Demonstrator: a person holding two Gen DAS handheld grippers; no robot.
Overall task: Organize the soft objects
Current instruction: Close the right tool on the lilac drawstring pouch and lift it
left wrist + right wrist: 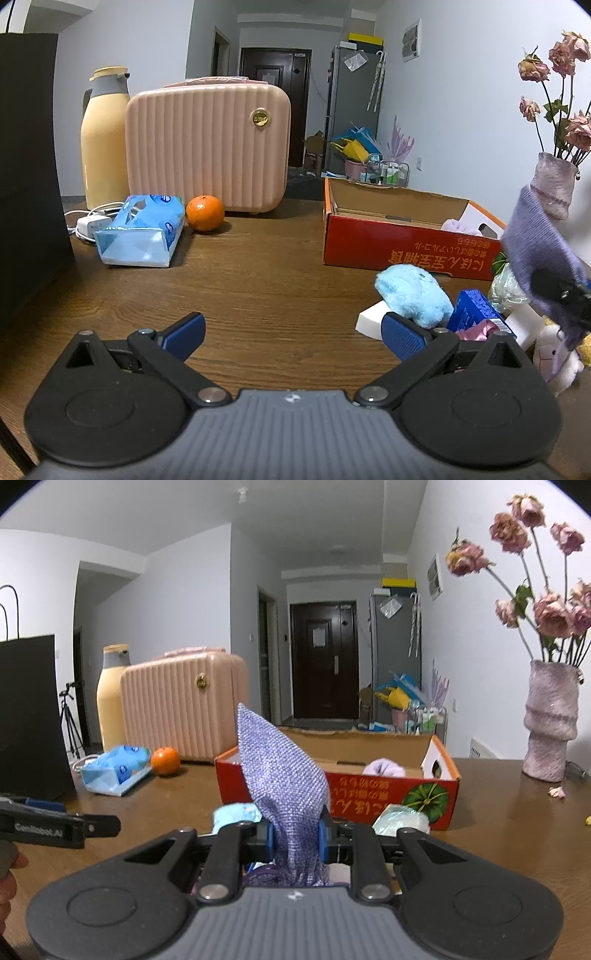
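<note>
"GenRobot.AI" on left tongs [110, 825]

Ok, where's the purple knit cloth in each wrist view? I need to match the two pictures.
Left wrist view: the purple knit cloth hangs at the far right edge, pinched by the right gripper, in front of the vase.
Right wrist view: it stands up at centre bottom, clamped between the right gripper's blue pads, in front of the box.
Shared landmark: the red cardboard box, just behind the cloth in both.
</note>
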